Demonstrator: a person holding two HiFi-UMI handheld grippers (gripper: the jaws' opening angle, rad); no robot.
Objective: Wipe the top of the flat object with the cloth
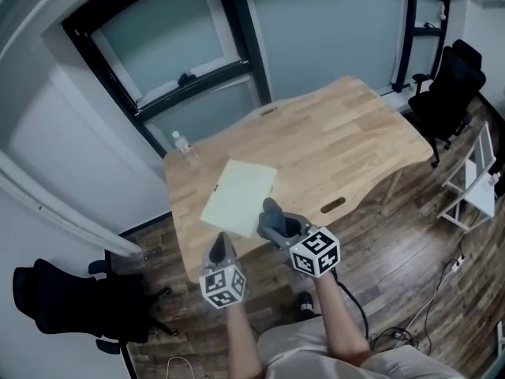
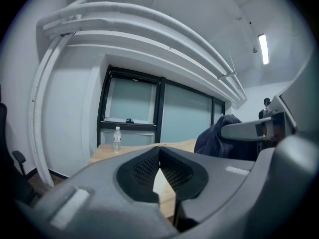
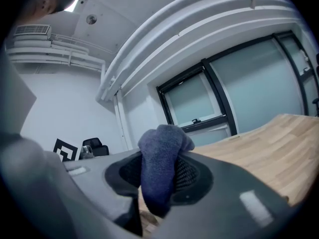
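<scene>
We read no words, brands or numbers. Cubes on the left gripper (image 1: 222, 242) and right gripper (image 1: 276, 223) carry only square markers.

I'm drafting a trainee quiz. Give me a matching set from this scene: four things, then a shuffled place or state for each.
1 cloth
2 flat sheet
3 water bottle
4 left claw

A shut, empty
B lying flat on the table
C gripped by the right claw
D standing at the table's far left corner

Pairs: 1-C; 2-B; 3-D; 4-A

An office: a wooden desk (image 1: 339, 140) with cable slots (image 1: 334, 206), black swivel chairs (image 1: 448, 81) and dark-framed glass partitions (image 1: 331, 30).
</scene>
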